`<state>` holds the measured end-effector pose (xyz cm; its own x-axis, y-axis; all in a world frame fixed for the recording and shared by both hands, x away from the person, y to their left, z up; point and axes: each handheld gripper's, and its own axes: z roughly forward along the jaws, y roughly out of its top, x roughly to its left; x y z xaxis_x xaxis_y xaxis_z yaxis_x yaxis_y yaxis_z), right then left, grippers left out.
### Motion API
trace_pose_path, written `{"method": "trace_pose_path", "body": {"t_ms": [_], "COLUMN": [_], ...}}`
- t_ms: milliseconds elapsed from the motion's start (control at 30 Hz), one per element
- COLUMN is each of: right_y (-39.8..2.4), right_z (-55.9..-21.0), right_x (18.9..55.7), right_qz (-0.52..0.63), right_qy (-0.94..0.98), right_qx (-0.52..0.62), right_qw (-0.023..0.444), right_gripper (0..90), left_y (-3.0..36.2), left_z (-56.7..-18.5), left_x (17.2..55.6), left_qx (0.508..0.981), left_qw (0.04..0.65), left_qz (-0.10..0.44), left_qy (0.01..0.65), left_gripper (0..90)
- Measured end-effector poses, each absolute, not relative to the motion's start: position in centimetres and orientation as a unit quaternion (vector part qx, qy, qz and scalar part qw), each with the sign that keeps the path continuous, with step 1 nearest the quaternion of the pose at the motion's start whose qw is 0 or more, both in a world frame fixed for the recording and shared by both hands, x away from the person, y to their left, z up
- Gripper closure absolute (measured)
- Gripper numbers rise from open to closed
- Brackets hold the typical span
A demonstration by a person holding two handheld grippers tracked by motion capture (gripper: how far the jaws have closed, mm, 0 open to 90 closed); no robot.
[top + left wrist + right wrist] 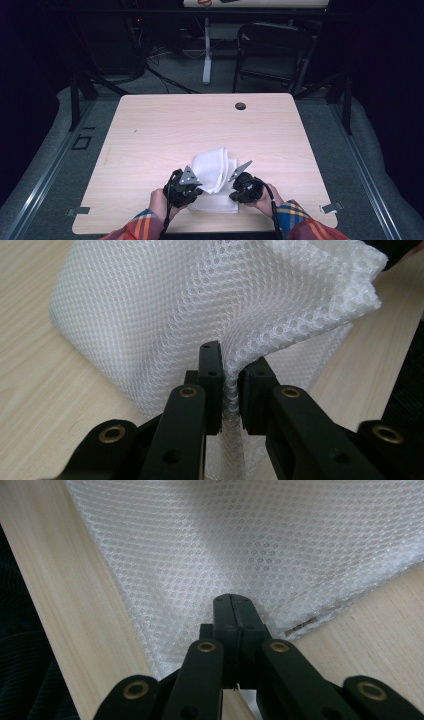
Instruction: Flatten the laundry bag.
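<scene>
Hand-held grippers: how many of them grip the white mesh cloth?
2. The left hand-held gripper pinches a raised fold of the white mesh cloth; the right hand-held gripper clamps its edge.

The white mesh cloth [216, 172] lies bunched near the table's front edge. Its upper folds are lifted, its lower layer flat.

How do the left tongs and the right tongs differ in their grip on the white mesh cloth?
The left tongs pinch a bunched fold of the white mesh cloth, which shows between the pads; the right tongs look fully shut on a thin edge. The cloth rises before the left tongs and lies flatter before the right. Both grip it.
</scene>
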<state>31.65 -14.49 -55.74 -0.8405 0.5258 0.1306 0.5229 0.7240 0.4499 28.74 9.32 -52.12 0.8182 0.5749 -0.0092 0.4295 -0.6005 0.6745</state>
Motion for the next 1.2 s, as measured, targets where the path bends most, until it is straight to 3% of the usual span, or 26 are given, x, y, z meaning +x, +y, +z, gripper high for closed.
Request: {"method": "trace_pose_path", "body": {"t_ms": [1200], "right_y": [-14.4], "right_z": [-55.6], "right_x": [31.6], "right_qz": [0.235], "right_qy": [0.931], "right_qx": [0.281], "right_qw": [0.004], "right_gripper": [90.0], "left_y": [12.3], "left_z": [-51.6], "left_x": [28.9], "left_qx": [0.875], "left_qw": [0.337], "left_qz": [0.117], "left_qy": [0.328], "left_gripper": [82.3]}}
